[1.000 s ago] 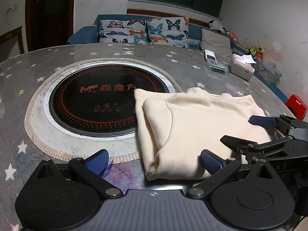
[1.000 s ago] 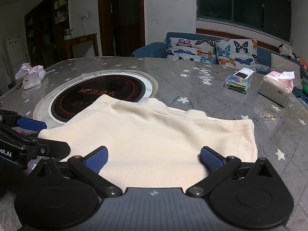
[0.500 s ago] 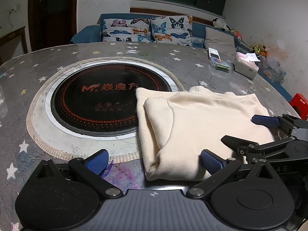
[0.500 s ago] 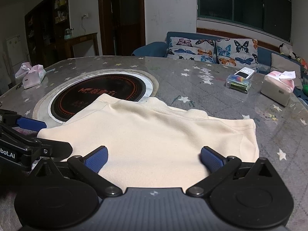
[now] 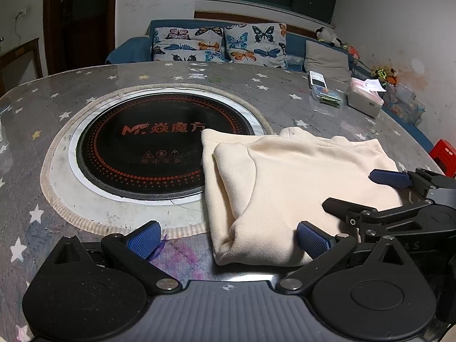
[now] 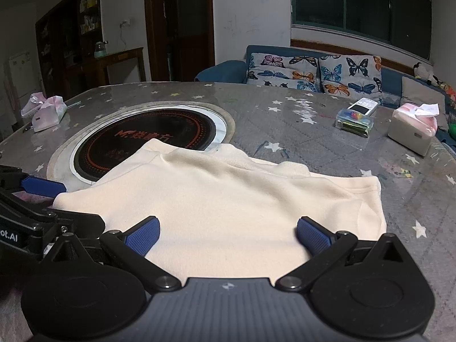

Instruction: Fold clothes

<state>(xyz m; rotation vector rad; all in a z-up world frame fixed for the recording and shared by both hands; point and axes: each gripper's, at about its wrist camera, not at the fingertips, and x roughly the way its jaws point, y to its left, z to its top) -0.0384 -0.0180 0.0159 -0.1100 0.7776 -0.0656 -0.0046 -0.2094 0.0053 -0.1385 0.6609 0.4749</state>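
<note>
Left gripper (image 5: 228, 238) and right gripper (image 6: 228, 236) both spread wide, gripping nothing, with folded cream garment (image 6: 228, 196) flat on table (image 6: 285, 119) directly ahead of blue pads (image 6: 141, 235).

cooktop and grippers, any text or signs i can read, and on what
"MF 焱魔方" in orange on the black round cooktop.
Three small warning triangles and a line of characters below it: too small to read.
"oot.AI", cut off, on the left gripper.
Faint letters, maybe "AS", on the right gripper: not surely readable.
</note>
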